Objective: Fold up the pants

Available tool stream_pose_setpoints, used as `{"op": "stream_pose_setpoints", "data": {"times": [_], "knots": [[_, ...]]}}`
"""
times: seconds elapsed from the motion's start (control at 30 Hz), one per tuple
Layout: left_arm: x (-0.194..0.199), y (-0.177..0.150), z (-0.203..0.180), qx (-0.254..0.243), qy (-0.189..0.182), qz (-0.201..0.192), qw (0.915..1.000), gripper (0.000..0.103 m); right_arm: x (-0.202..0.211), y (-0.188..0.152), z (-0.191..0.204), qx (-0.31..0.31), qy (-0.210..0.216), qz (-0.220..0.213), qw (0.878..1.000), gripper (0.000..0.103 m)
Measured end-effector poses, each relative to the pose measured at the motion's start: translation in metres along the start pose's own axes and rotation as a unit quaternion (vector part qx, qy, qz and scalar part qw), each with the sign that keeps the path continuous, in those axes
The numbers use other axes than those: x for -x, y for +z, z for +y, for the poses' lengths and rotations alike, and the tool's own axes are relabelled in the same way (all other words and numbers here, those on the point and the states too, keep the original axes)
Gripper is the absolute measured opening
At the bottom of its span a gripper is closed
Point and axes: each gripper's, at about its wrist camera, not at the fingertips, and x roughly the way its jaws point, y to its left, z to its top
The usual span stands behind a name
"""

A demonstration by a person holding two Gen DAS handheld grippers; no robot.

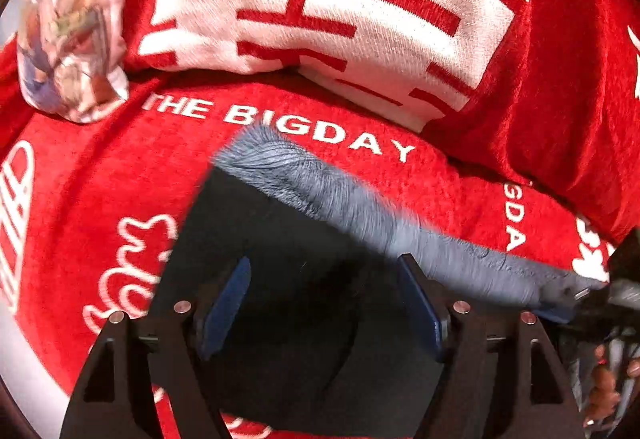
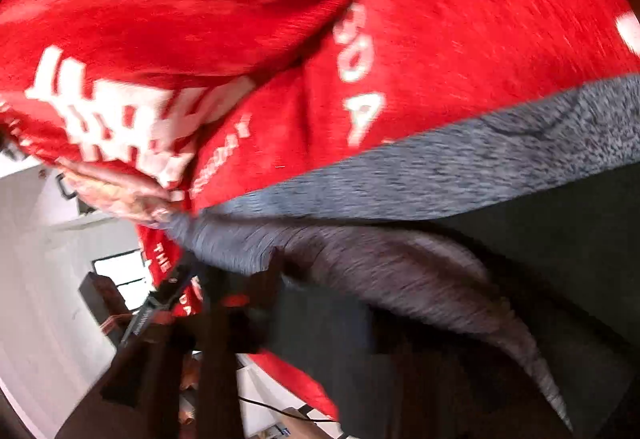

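Blue-padded fingers (image 1: 226, 303) of the left claw (image 1: 324, 303) stand wide apart over the dark pants (image 1: 280, 239), gripping nothing. The pants lie on a red blanket (image 1: 100, 167) on the bed, grey waistband (image 1: 340, 199) stretched taut toward the right claw, apparently to straighten the fold edge; that claw's state cannot be told.

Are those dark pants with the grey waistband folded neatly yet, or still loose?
Still loose. The pants lie spread on the red blanket, their grey waistband stretched out and bunched unevenly. How many layers lie beneath, I cannot tell.
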Motion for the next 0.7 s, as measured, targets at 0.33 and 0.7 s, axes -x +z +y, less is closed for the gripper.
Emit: {"op": "stream_pose_setpoints", "data": {"times": [0.33, 0.7], "knots": [[0.036, -0.069, -0.088, -0.146, -0.047, 0.071, 0.9856, 0.076, 0.130, -0.072, 0.007, 0.082, -0.103, -0.074, 0.988, 0.076], [0.029, -0.185, -0.278, -0.302, -0.204, 0.180, 0.9137, 0.076, 0.248, -0.288, -0.184, -0.167, -0.170, -0.190, 0.953, 0.075]]}}
